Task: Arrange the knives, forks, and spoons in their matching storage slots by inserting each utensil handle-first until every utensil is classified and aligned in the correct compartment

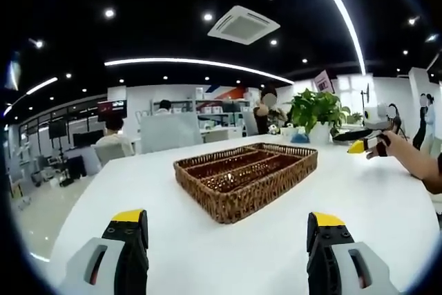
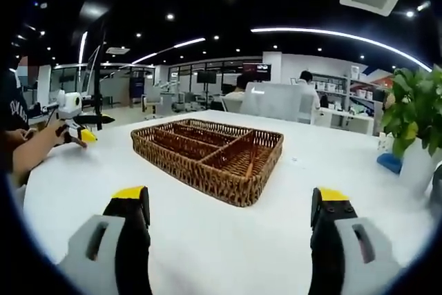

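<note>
On the white counter (image 1: pixel 207 240) sits a brown woven basket tray with long slots (image 1: pixel 245 177), and the slots look bare. The left tool (image 1: pixel 228 229) is spread wide and holds nothing. The right tool (image 2: pixel 231 205) is spread wide too. I think the sorting has not started. I cannot see any knives, forks or spoons, so finding one comes next. A green plant in a white pot (image 1: pixel 318 112) stands behind the tray. The room is a big office with bright ceiling lights.

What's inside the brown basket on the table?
The wicker basket looks empty: its woven floor shows between the wooden dividers, with no knives, forks or spoons. The near wall hides a little strip of floor just behind it.
</note>
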The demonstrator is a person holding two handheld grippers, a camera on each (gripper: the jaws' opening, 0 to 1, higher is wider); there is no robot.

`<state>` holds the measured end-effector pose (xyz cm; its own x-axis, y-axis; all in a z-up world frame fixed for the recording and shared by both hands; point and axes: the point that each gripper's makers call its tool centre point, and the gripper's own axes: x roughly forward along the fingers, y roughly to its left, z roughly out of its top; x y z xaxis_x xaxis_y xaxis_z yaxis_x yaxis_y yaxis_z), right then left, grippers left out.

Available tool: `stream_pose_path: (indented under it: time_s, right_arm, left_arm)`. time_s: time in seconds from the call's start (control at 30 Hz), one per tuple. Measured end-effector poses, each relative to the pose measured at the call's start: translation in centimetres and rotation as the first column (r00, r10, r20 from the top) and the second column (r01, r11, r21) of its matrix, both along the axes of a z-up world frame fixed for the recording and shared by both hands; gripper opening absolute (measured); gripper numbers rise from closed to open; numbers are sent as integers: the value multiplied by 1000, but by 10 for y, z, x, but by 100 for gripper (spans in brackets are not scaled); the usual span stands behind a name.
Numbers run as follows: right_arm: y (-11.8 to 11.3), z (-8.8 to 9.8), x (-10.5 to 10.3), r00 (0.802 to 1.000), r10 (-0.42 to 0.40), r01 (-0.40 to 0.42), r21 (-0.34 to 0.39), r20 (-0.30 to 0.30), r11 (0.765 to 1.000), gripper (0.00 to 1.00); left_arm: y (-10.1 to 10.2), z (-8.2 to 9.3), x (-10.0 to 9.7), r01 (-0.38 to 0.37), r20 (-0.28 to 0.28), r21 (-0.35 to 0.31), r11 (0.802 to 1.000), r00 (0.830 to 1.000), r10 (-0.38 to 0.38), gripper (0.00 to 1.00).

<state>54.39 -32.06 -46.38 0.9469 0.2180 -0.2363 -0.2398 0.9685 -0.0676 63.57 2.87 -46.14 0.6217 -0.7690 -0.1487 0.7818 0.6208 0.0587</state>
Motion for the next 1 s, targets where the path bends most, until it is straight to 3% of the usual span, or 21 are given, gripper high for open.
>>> stream_pose_path:
  time_s: [0.27, 0.53, 0.73, 1.0]
  right_arm:
    - [4, -4, 0, 1000, 12, -12, 7, -10, 1000, 100]
    - [4, -6, -3, 999, 34, -35, -17, -11, 999, 100]
    - [6, -11, -2, 999, 38, -38, 6, -30, 999, 100]
    - [3, -16, -1, 999, 16, -17, -15, -51, 1000, 100]
  left_arm:
    - [2, 3, 0, 0, 6, -17, 1000, 1000, 0, 100]
    - [-1, 7, -6, 16, 38, 9, 1000, 999, -17, 100]
    - [-5, 5, -9, 38, 28, 16, 999, 999, -39, 100]
    - [-9, 5, -11, 50, 22, 9, 999, 998, -50, 100]
